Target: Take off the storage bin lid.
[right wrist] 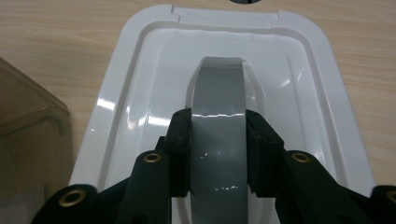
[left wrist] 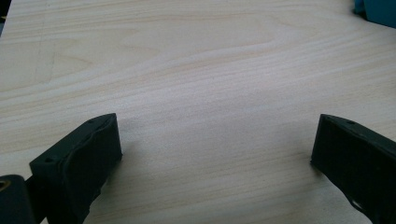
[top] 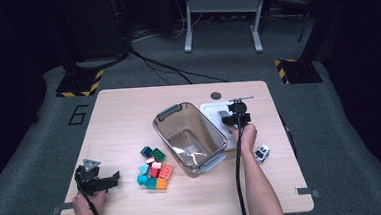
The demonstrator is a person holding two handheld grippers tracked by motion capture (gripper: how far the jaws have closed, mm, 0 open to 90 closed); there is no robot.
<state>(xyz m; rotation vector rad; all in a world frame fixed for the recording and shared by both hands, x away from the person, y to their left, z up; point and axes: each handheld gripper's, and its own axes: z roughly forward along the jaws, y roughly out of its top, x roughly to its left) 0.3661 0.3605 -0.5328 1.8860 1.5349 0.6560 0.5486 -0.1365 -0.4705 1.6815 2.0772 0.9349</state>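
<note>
Lid handle (right wrist: 218,135), grey and arched, sits clamped between the right gripper (top: 238,118)'s jaws at centre right of the frame, on the white lid (right wrist: 140,107) beside the clear bin (top: 188,137). Lower left, the left gripper (top: 99,181) hangs wide open, holding nothing, over bare tabletop (left wrist: 196,70); toy bricks (top: 155,170) lie near it.

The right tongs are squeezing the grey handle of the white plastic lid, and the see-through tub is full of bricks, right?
Not quite. The right tongs do squeeze the grey handle of the white plastic lid, but the high view shows the see-through tub empty; the colourful toy bricks lie beside it on the table.
</note>
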